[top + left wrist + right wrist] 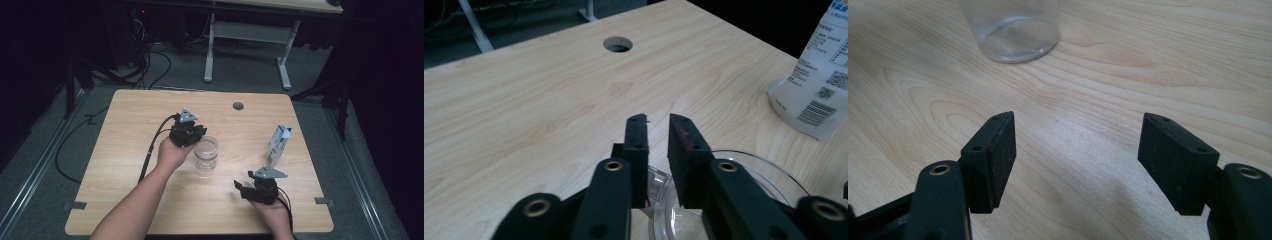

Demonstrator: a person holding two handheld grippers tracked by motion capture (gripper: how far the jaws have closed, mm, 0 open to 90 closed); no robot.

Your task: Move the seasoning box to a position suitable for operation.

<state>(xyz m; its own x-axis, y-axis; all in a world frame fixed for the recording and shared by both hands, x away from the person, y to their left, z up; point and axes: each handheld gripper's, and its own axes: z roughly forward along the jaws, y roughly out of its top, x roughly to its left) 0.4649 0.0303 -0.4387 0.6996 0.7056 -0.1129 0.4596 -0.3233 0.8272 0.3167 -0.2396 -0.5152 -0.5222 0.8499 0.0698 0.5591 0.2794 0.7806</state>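
The left gripper (658,125) has its jaws drawn close over the rim of the clear glass jar (206,152), one pad outside the wall and one inside the mouth, so it looks like a pinch on the rim meant to steady or lift the jar; whether the pads truly press the glass I cannot tell, because the contact sits low between them and a narrow gap shows higher up. No earlier picture is at hand, so I judge only the stance. The jar stands upright near the middle of the surface (125,165), and everything else I place from it. The right gripper (243,187) waits nearer the person than the jar and a little to the right, its jaws spread wide with nothing between them, pointed at the jar's base as if ready to assist. The white carton (278,145) stands to the right of the jar, well apart from it, perhaps the thing to be poured. Beyond the jar is a round cable hole (238,106) in the surface. The carton's print is too small to read, its top is cut off in the left gripper view, and I cannot tell whether the jar holds anything.
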